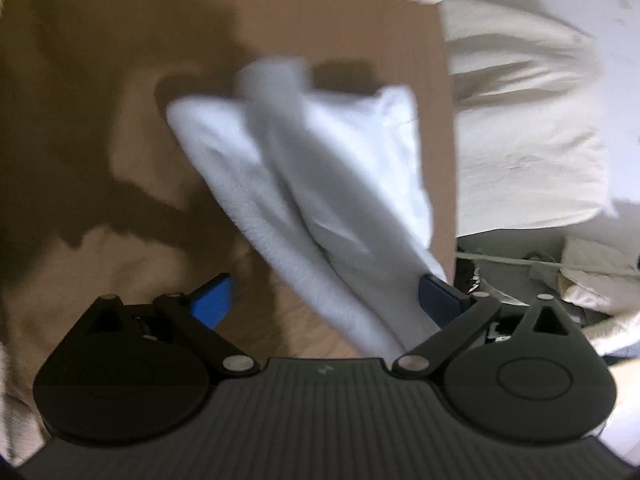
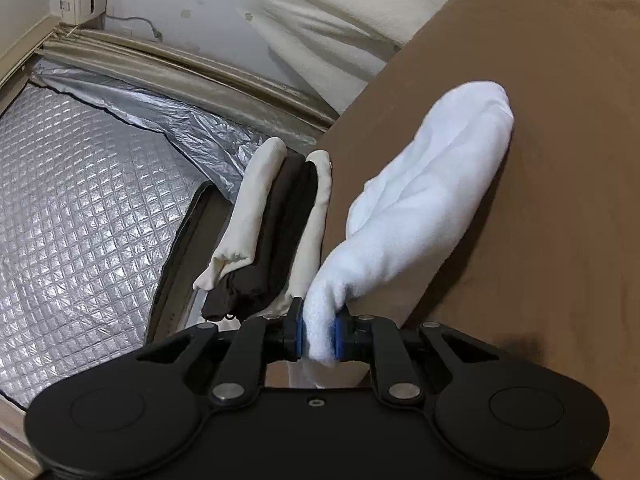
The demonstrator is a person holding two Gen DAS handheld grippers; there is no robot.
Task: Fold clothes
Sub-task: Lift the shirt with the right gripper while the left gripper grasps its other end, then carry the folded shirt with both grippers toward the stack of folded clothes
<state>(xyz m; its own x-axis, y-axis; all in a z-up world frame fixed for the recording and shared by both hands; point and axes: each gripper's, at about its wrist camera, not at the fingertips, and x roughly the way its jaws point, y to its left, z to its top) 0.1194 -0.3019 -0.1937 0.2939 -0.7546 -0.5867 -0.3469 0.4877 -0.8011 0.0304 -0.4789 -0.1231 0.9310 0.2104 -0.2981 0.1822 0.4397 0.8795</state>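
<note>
- Cloth first: a white fleecy garment (image 2: 424,184) hangs bunched from the right gripper (image 2: 319,334), whose blue pads are clamped on one narrow end of it; the rest trails away over the brown table (image 2: 560,160), its far end seeming to rest on the surface.
- Left gripper (image 1: 326,300) stands with its jaws wide apart, one blue pad on either side of the same white garment (image 1: 320,184). The fabric runs up between the fingers and lies against the right-hand pad, but nothing squeezes it.
- Left wrist view is blurred, so exactly which edge or layer sits between the open fingers cannot be told.
- Risk one, as I judge it: closing now could catch a double thickness or a mid-fold instead of a clean corner, because the cloth is twisted into a rope-like bundle. The fold would then come out skewed.
- Risk two: the right-hand pinch holds only a small tuft. A sharp tug to spread the garment might pull it free and drop it in a heap.
- Risk three: a stack of cream and dark folded pieces (image 2: 276,232) sits at the table edge just beside the right gripper. A careless swing of the hanging cloth could nudge it off the edge.
</note>
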